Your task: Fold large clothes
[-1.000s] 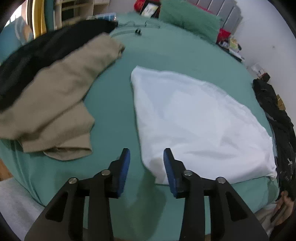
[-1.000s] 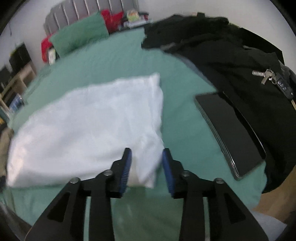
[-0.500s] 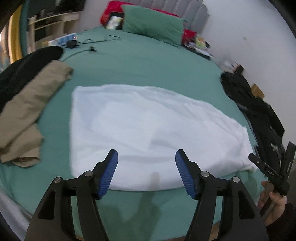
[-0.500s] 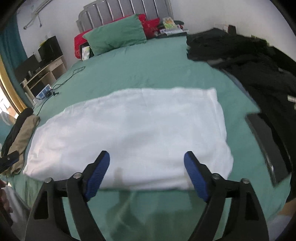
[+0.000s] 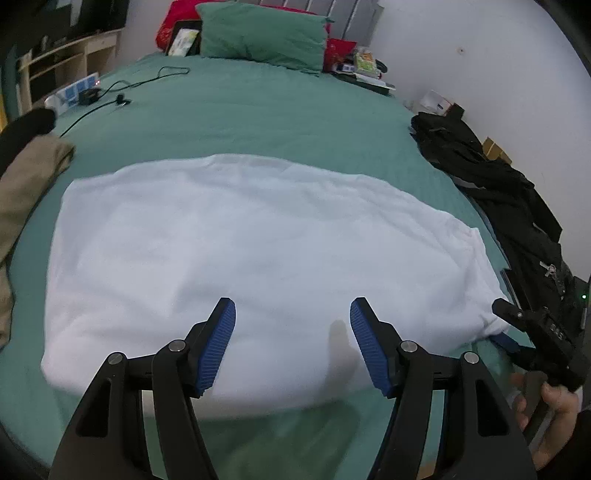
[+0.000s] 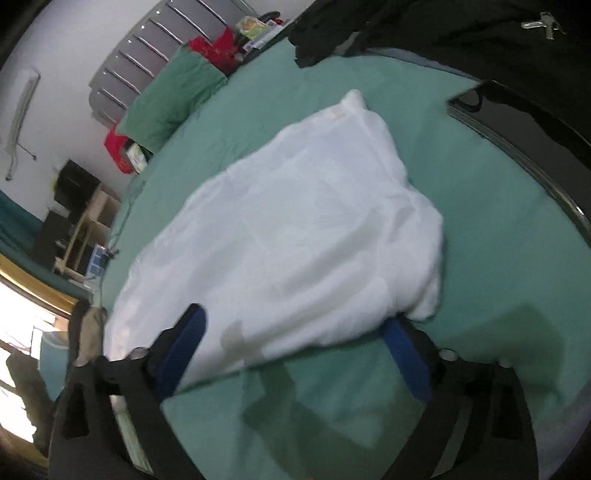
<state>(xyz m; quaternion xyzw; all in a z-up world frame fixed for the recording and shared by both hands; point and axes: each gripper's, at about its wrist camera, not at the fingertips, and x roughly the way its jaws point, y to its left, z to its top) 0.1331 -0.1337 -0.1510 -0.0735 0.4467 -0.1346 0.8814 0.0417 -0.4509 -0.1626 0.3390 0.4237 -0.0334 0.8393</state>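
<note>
The white cloth lies spread flat in the middle of the frame, on the green bed. It looks already folded into a long, wide shape, with its near edge close to the lower part of the picture. It probably lies flat like this so that the next fold can be made cleanly.

The left hand-held gripper sits at the bottom middle of the left wrist view, over the near edge of the cloth. Its blue pads are spread wide and nothing is pinched between them. It seems to be lined up to take hold of that near edge.

The right hand-held gripper is at the bottom of the right wrist view, by the right end of the cloth. Its jaws are opening, and the cloth's near edge lies between them, but the pads do not press on it. In the left wrist view it shows at the lower right, held in a hand.

A green pillow rests at the top of the frame. A tan garment lies at the left edge. Black clothes are piled at the right, and a dark flat tablet lies at the upper right of the right wrist view.
</note>
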